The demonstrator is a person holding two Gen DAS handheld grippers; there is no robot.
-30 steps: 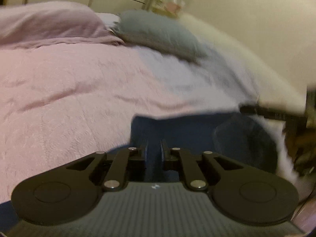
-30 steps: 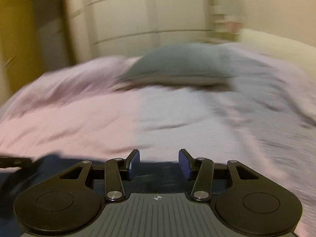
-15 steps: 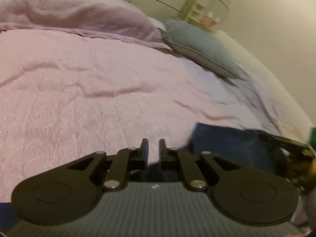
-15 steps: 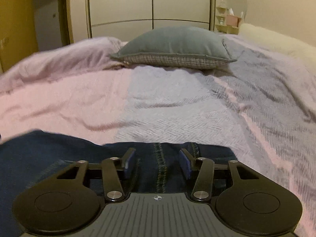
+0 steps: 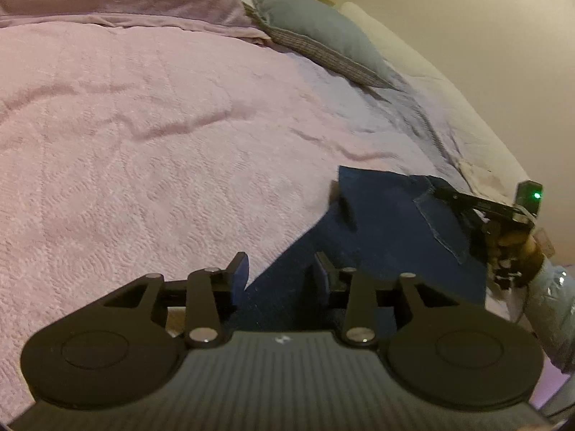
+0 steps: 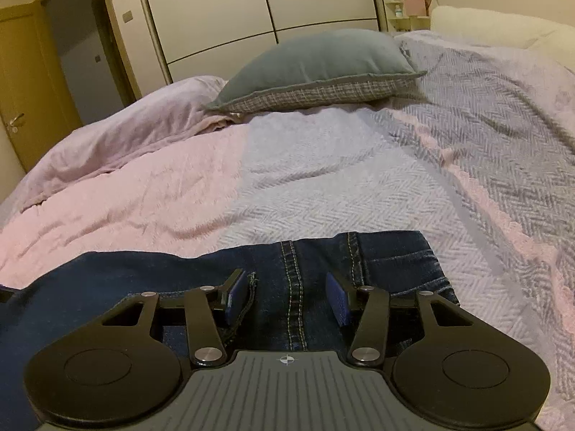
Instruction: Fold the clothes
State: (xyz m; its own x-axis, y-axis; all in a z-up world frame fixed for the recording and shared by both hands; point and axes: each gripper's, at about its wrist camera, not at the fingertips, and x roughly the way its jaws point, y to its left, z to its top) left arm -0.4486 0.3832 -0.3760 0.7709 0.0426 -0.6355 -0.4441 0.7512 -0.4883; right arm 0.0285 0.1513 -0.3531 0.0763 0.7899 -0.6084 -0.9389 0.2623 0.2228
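Dark blue jeans [image 5: 388,222] lie folded on the pink bedspread [image 5: 143,143]. My left gripper [image 5: 280,265] hovers over their near left edge. Its jaws are opening, and the denim lies under them without the pads pressing it. In the right wrist view my right gripper [image 6: 287,294] stands open low over the jeans [image 6: 143,280], straddling a stitched seam [image 6: 294,287]. Its pads sit apart from the cloth on either side. A hand [image 5: 517,248] holding that right gripper shows at the right edge of the left wrist view.
A grey pillow [image 6: 316,68] and a bunched lilac duvet [image 6: 125,140] lie at the head of the bed. A grey herringbone blanket [image 6: 485,143] covers the right side. Wardrobe doors [image 6: 251,10], a wooden door [image 6: 21,89] and a small shelf [image 6: 406,0] stand behind.
My left gripper's jaws went from nearly shut on the denim to well apart, and it swung left to the jeans' edge. My right gripper sank onto the jeans, still open.
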